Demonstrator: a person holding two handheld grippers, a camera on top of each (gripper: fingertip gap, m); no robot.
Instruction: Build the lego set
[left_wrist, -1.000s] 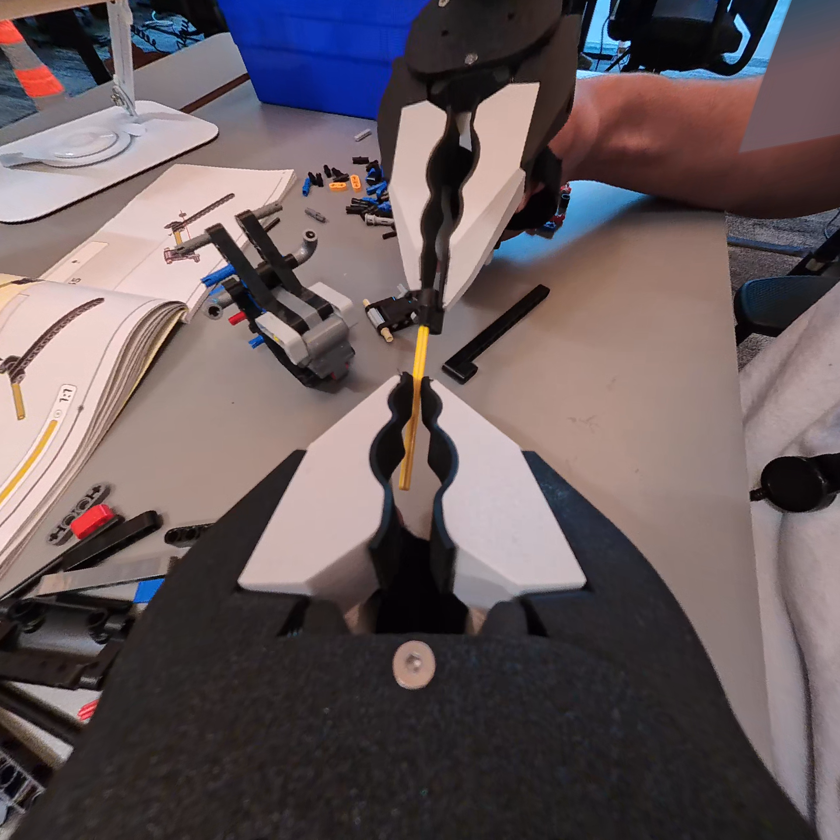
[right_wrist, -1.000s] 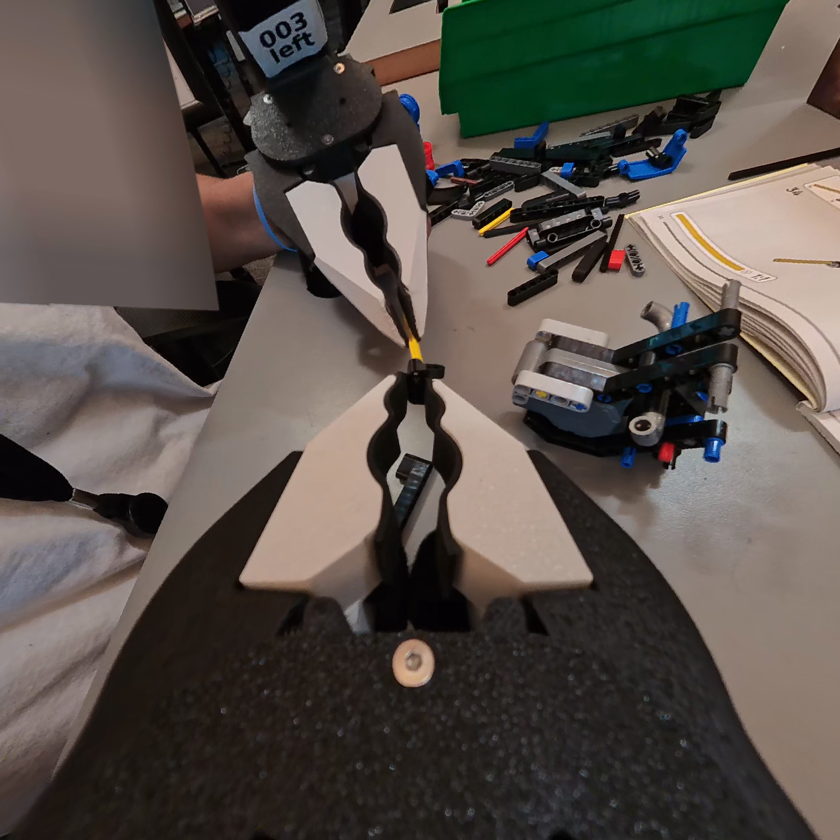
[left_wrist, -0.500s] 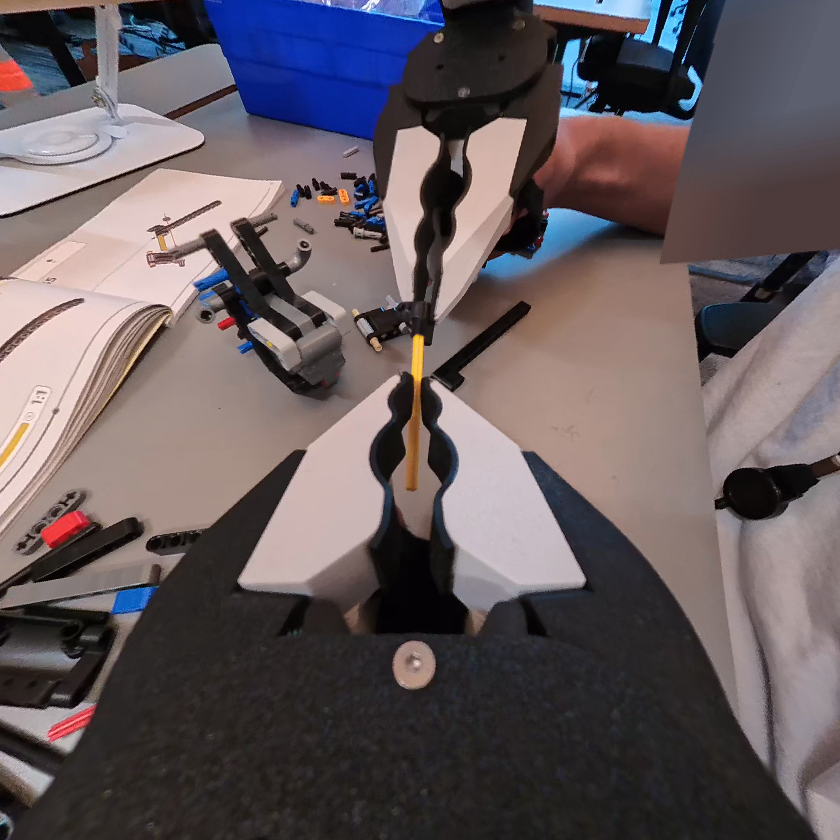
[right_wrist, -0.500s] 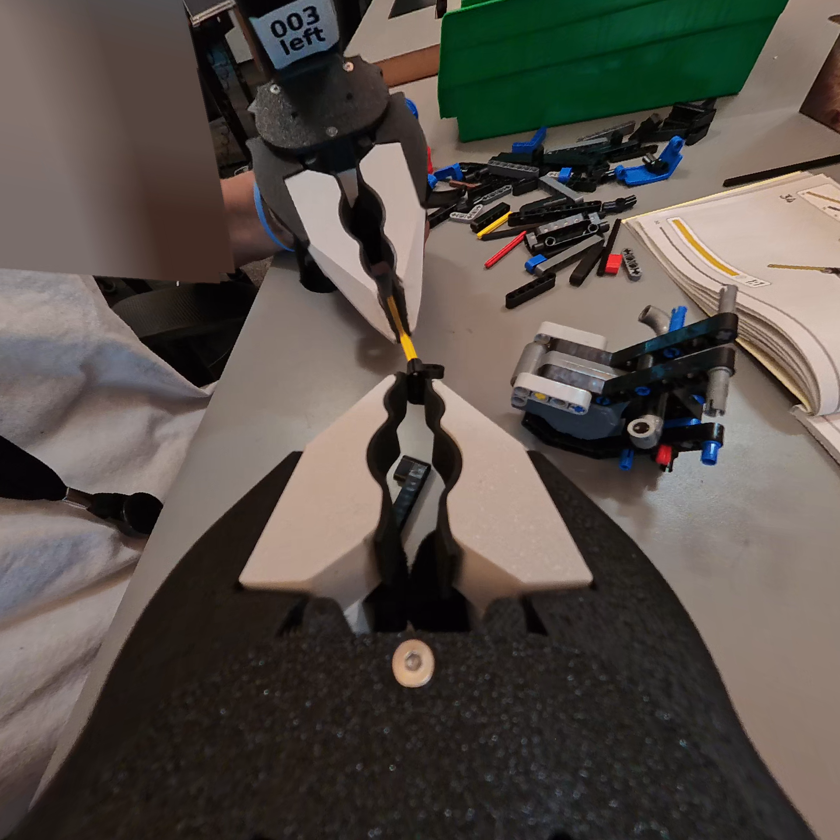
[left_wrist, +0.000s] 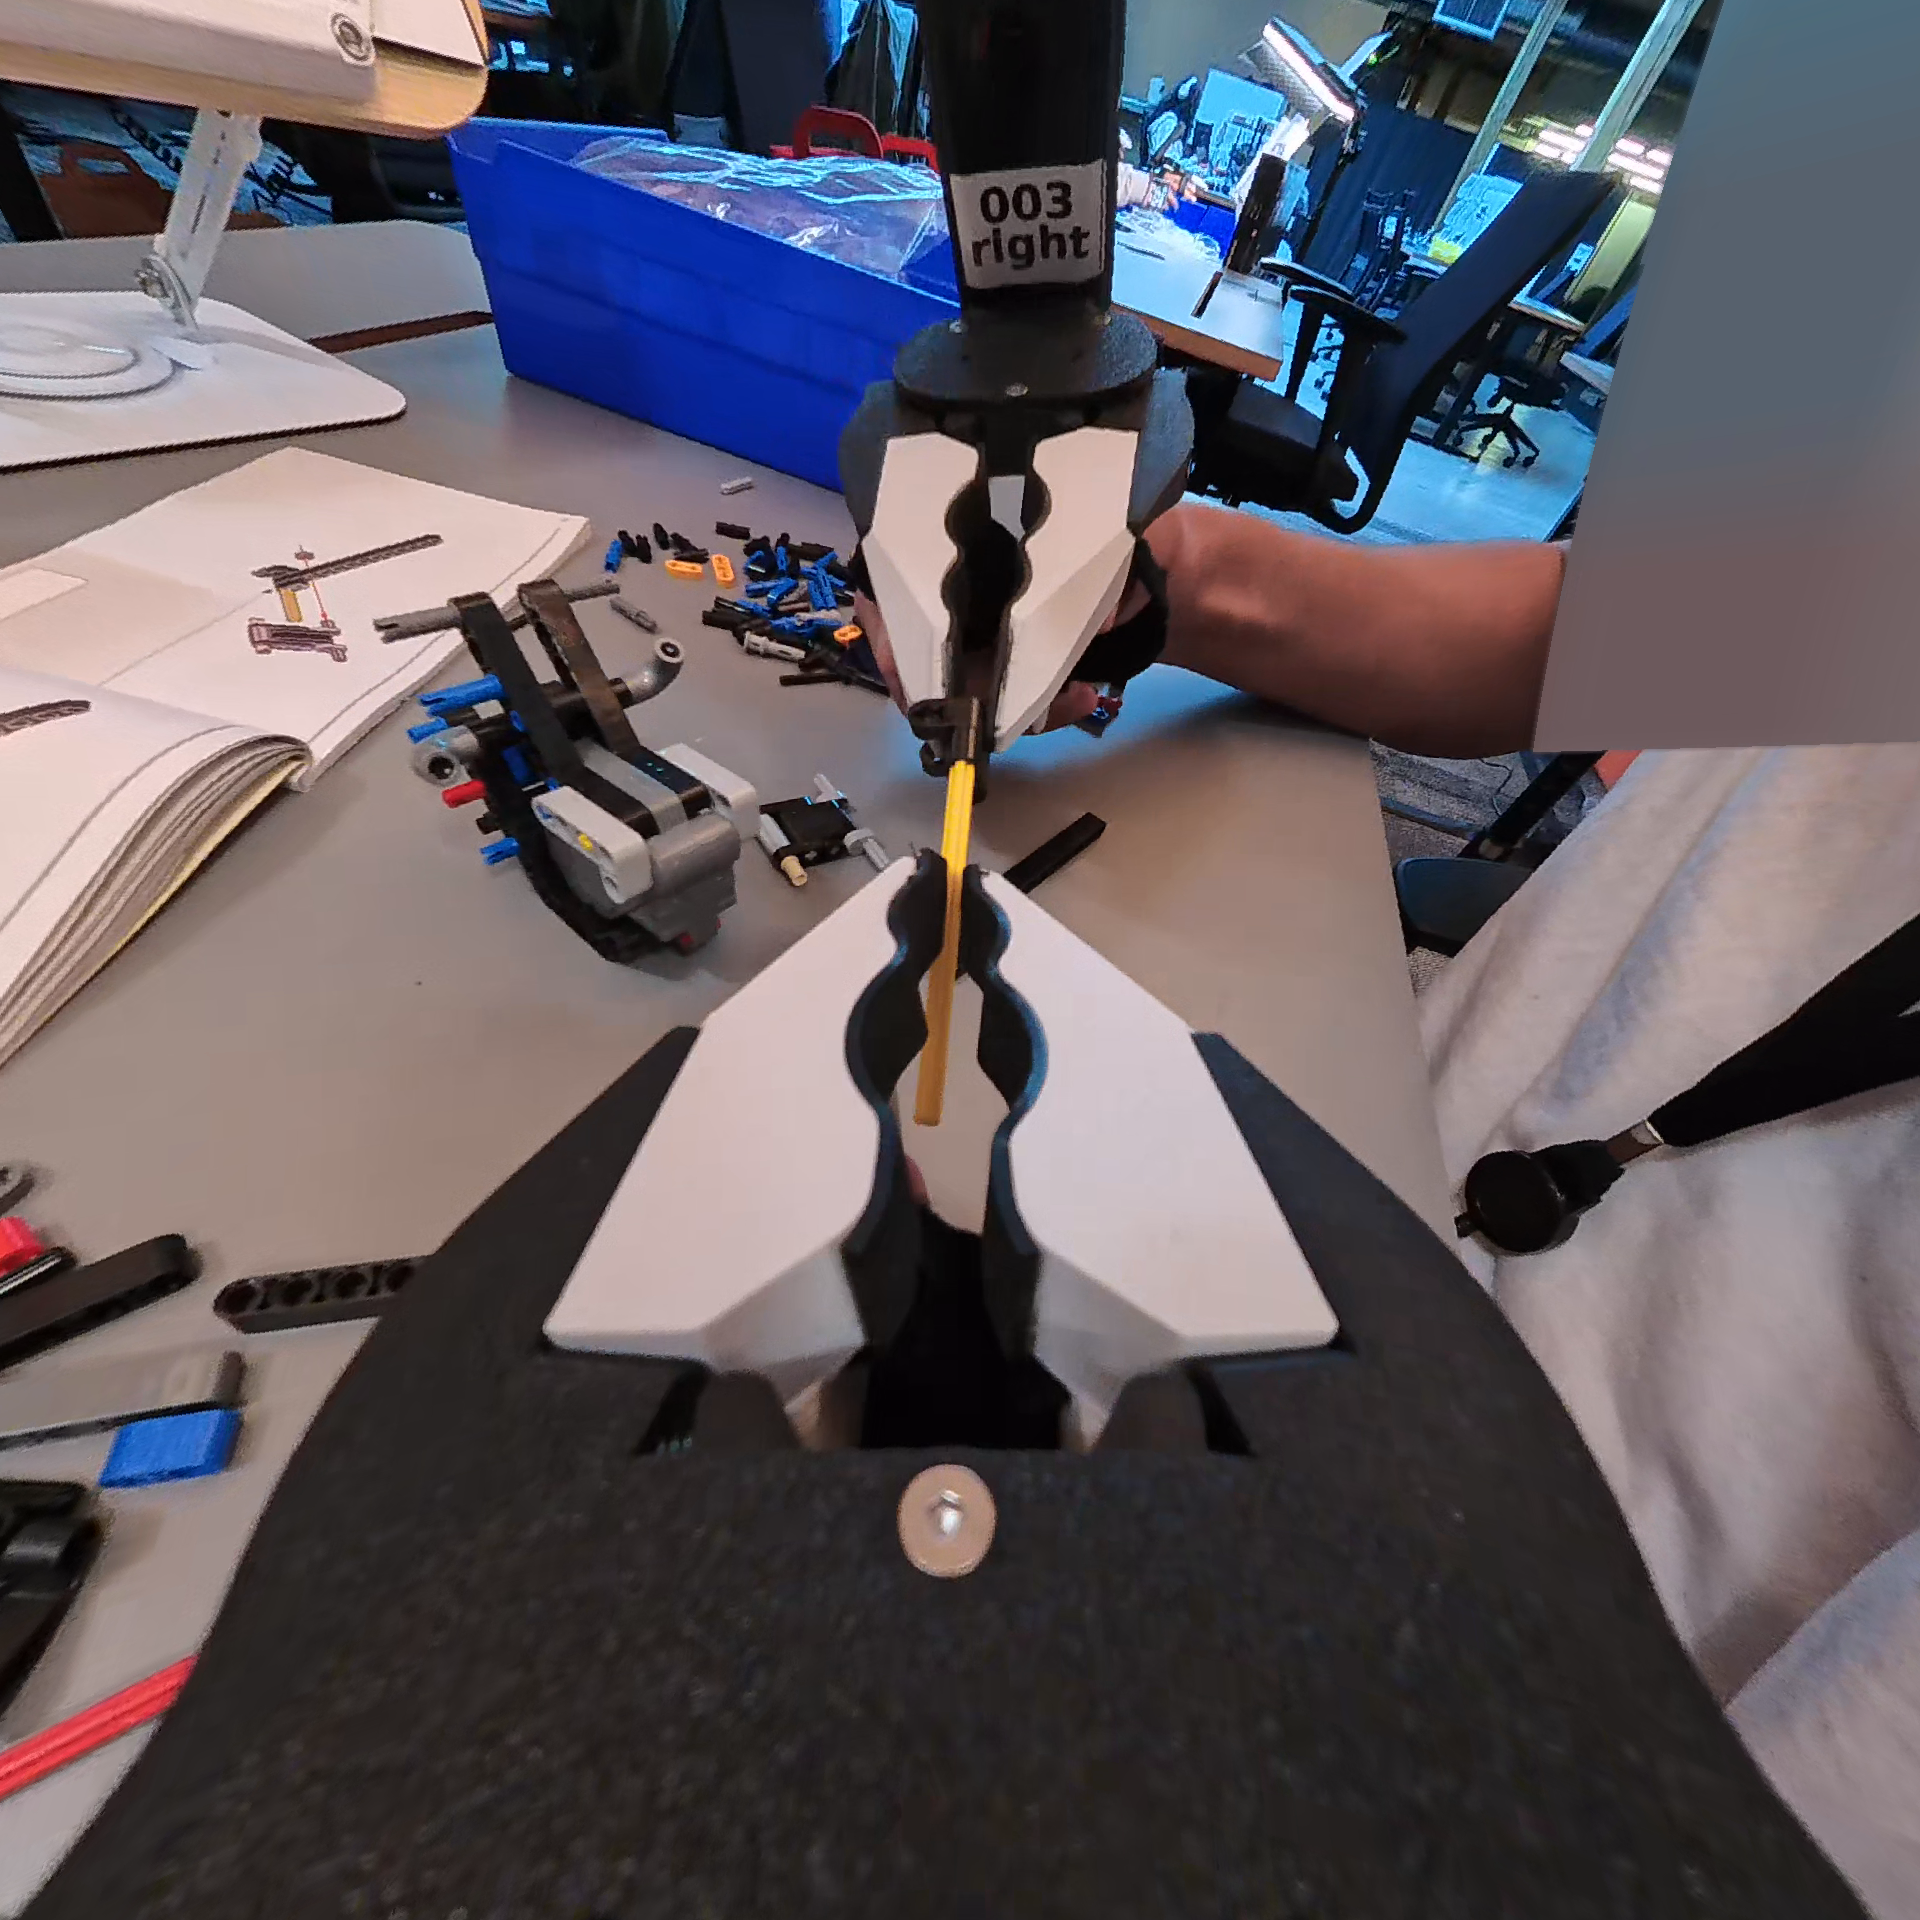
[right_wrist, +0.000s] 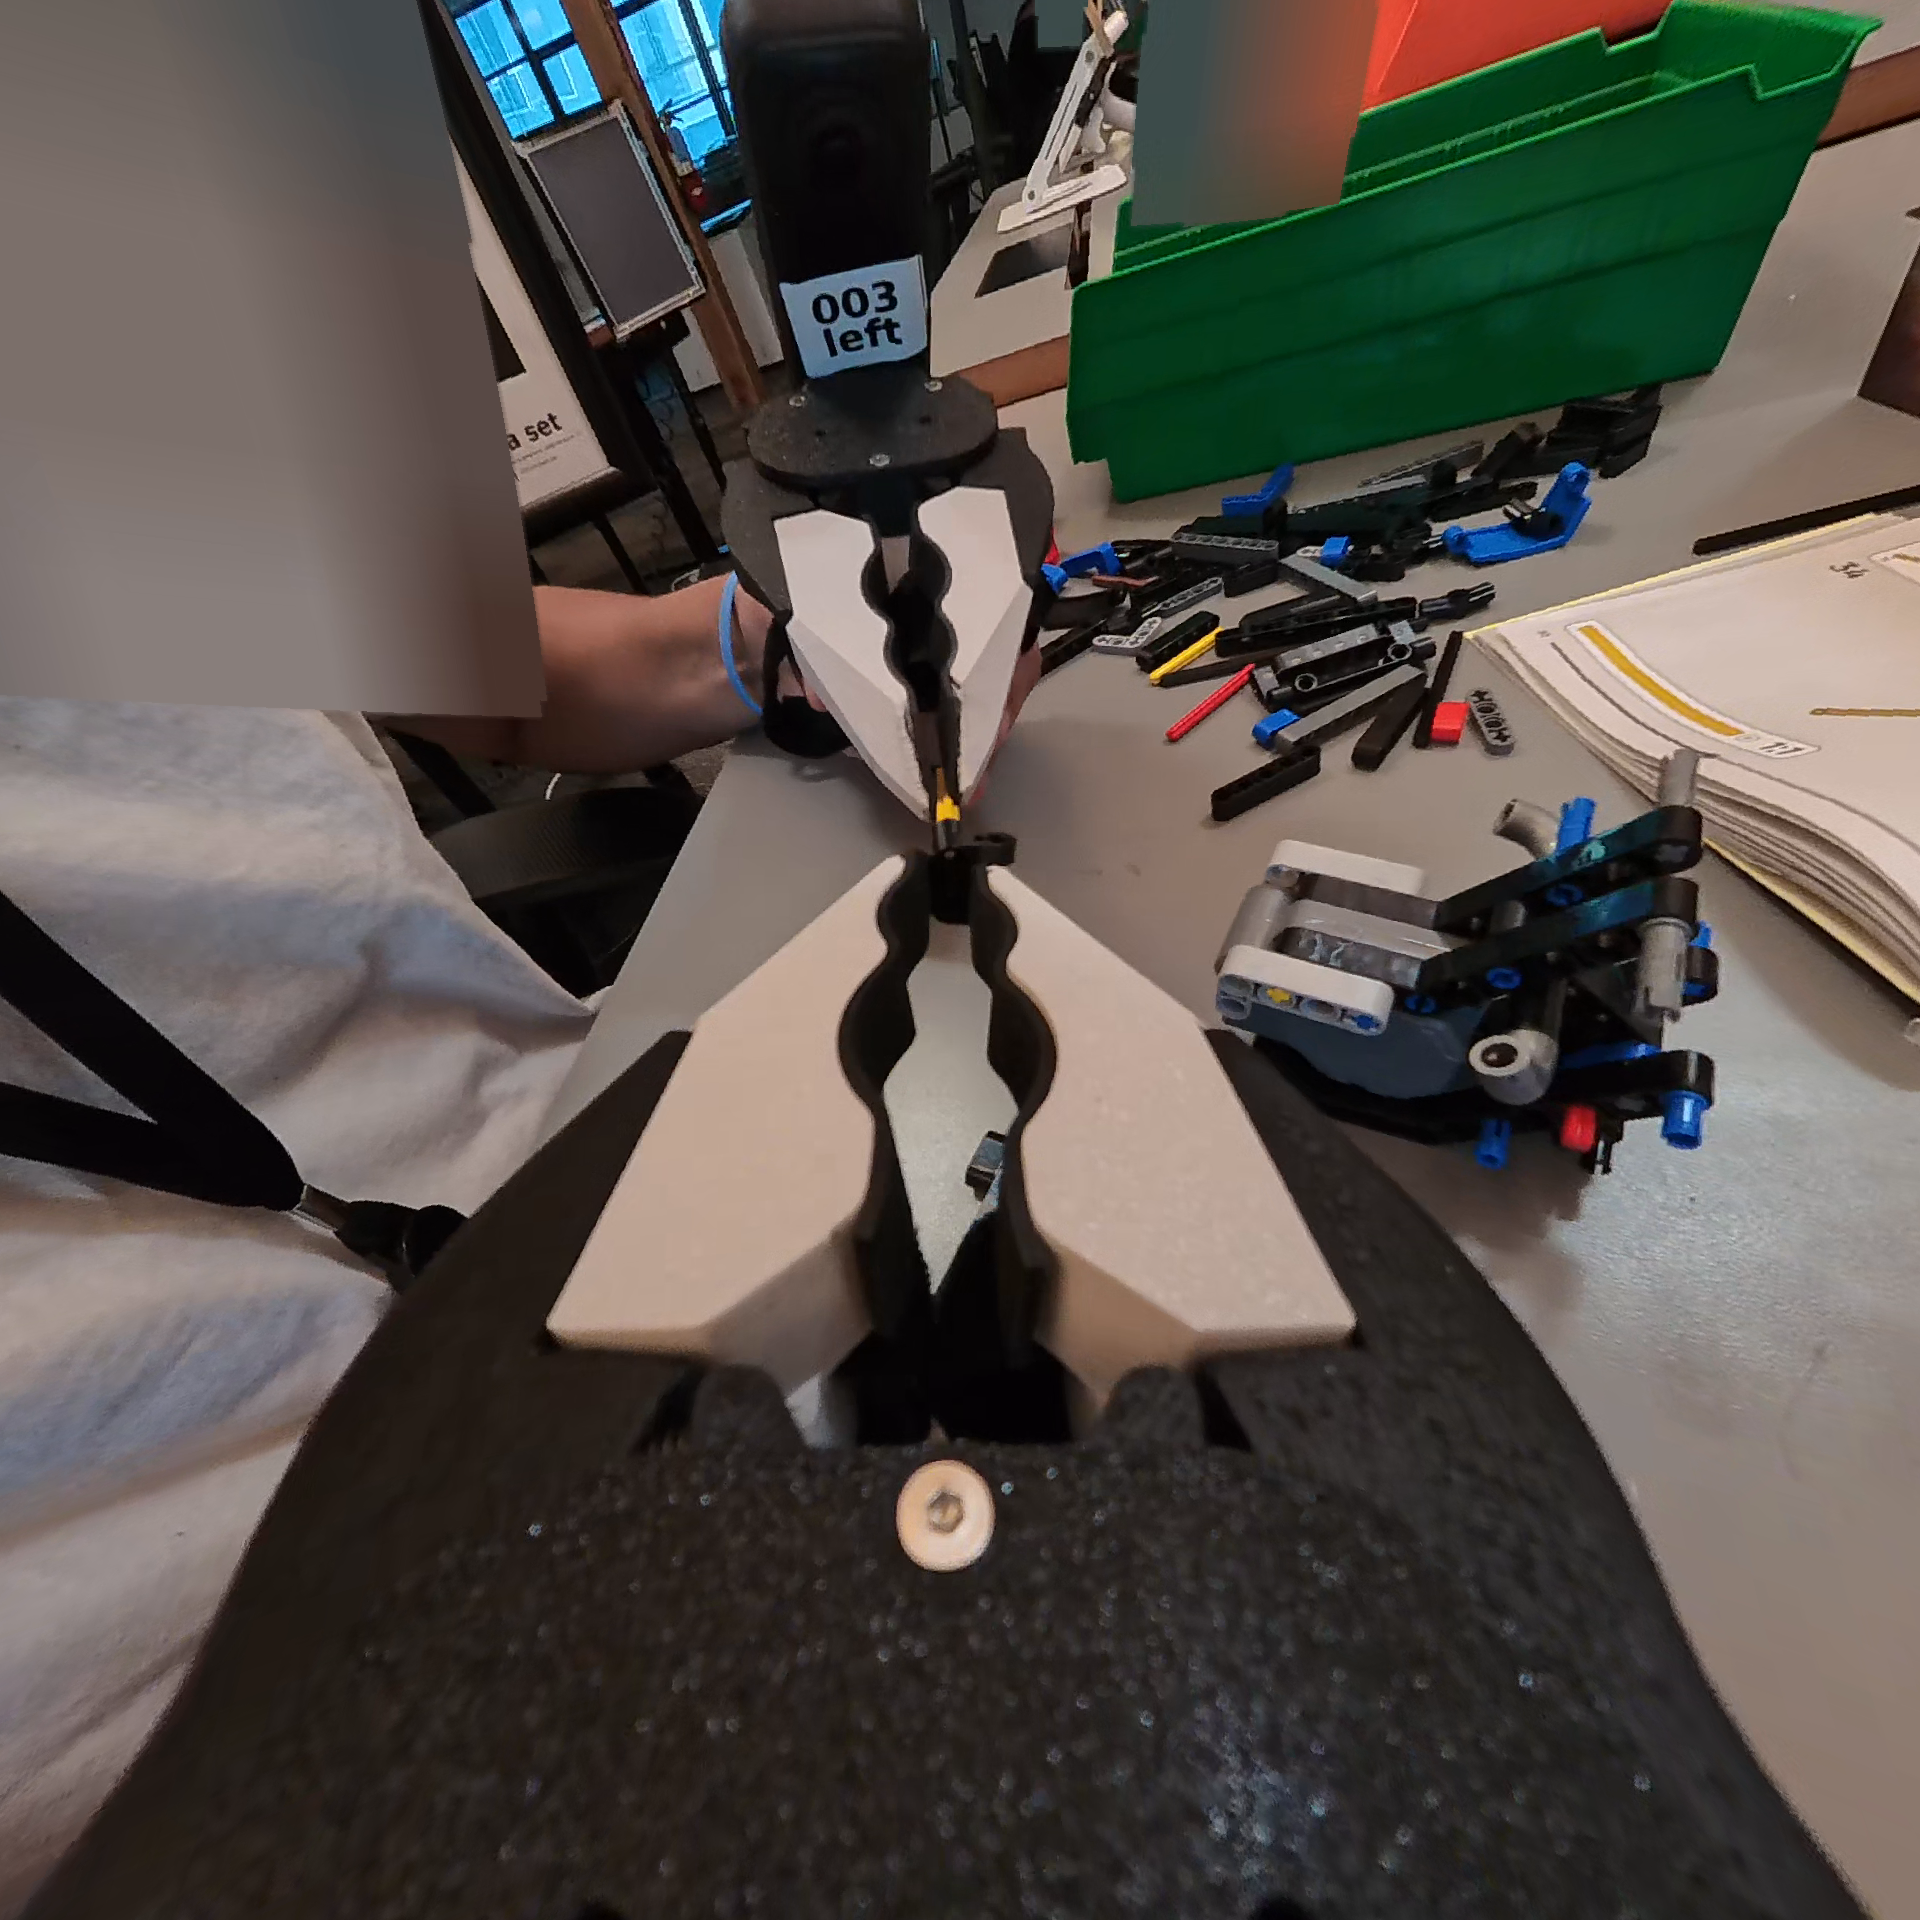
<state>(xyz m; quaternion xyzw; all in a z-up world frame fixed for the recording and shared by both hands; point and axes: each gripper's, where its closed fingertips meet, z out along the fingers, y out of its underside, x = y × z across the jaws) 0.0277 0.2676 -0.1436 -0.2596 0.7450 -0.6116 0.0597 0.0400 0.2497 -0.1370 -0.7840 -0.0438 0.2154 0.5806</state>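
Left wrist view has the left gripper (left_wrist: 943, 883) held low over the table (left_wrist: 1195, 935), pointing away from the person, its jaws pinched tight on a thin yellow rod (left_wrist: 943, 966). The rod runs forward out of the tips and slightly upward, straight into the right gripper (left_wrist: 961, 727) coming the opposite way, nose down and tilted toward the camera. A bare forearm (left_wrist: 1351, 634) reaches in behind it from the table's right edge.

Right wrist view gives the mirror picture: the right gripper (right_wrist: 951, 878) has its jaws closed on a small black connector (right_wrist: 971, 850), and a short stretch of the yellow rod (right_wrist: 943, 808) shows between that connector and the tips of the left gripper (right_wrist: 940, 790). The two grippers meet nearly tip to tip above the table's near edge, just beside the person's lap. A wrist with a blue band (right_wrist: 732, 649) steadies the left gripper from behind.

A half-built grey and black model (left_wrist: 613, 790) sits on the table left of the meeting point, with an open instruction book (left_wrist: 156, 748) beyond it toward the left edge. Loose pieces (right_wrist: 1340, 634) lie scattered in front of a green bin (right_wrist: 1455, 301), and a blue bin (left_wrist: 665, 301) stands at the far edge.
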